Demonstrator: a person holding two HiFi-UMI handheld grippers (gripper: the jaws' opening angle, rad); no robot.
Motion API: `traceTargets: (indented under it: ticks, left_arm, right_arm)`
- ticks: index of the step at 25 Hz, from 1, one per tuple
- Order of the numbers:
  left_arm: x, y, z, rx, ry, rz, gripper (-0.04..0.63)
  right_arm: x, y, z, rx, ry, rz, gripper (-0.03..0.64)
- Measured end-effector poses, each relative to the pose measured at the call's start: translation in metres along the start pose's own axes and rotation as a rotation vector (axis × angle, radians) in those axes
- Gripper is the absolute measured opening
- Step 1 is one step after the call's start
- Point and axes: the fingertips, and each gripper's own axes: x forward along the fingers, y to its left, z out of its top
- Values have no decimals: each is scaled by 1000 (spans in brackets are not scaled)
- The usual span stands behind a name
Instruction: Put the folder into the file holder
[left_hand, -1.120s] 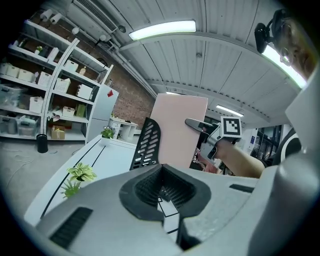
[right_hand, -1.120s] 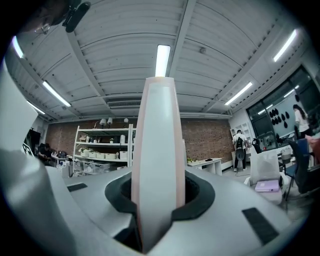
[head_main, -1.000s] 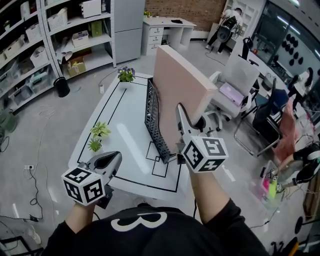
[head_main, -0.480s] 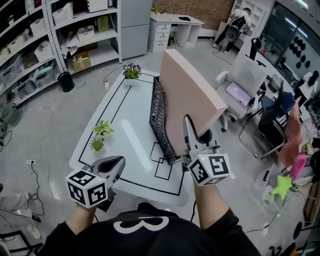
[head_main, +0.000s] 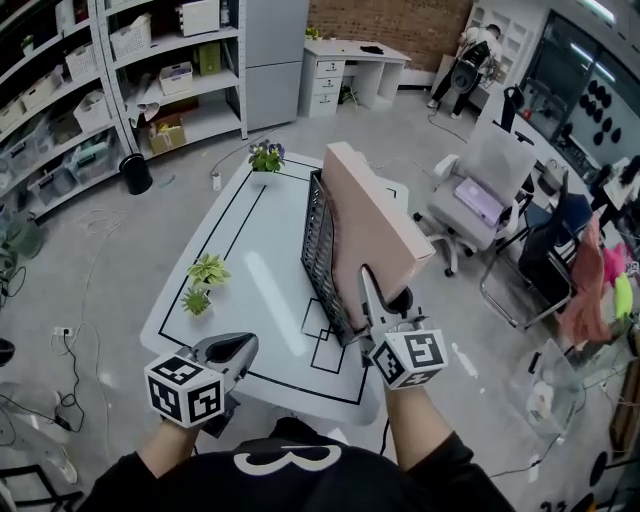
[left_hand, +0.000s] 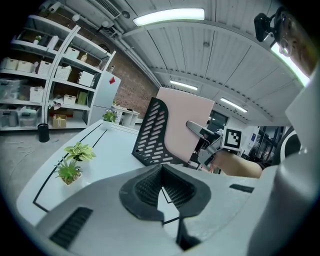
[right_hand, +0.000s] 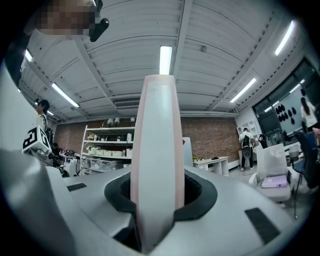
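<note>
A pink folder (head_main: 372, 215) stands tilted on edge along the right side of the black mesh file holder (head_main: 320, 245) on the white table (head_main: 250, 285). Whether its lower edge sits inside the holder is hidden. My right gripper (head_main: 371, 300) holds the folder's near corner. Its jaws are opening, but the folder (right_hand: 159, 150) still fills the gap between them. My left gripper (head_main: 238, 350) hangs shut and empty over the table's front left edge. From there the folder (left_hand: 187, 122), the holder (left_hand: 151, 135) and the right gripper (left_hand: 201, 133) all show.
Two small potted plants (head_main: 206, 270) (head_main: 196, 299) stand on the table's left side, and a flower pot (head_main: 266, 156) at its far corner. A grey office chair (head_main: 480, 175) is to the right. Shelving (head_main: 120, 70) lines the far left.
The right gripper has come down with the folder, and the folder now leans lower against the file holder. The left gripper has hardly moved.
</note>
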Motion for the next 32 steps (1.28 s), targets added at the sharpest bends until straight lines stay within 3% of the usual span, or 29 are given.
traceTargets:
  ticks: [9, 15, 20, 28, 32]
  left_arm:
    - [1, -4, -6, -19, 0, -3, 6]
    - [3, -15, -9, -26, 6, -16, 6]
    - [1, -32, -8, -22, 0, -29, 6]
    - [-9, -60, -18, -13, -24, -67, 6]
    - [-14, -86, -28, -7, -52, -107, 6]
  right_arm:
    - [-5, 0, -38, -12, 172, 15, 143]
    - [-11, 1, -41, -26, 237, 16, 156]
    - [-21, 0, -34, -16, 271, 11, 226]
    - [-89, 6, -13, 33, 258, -31, 247]
    - [-134, 34, -22, 77, 320, 42, 245]
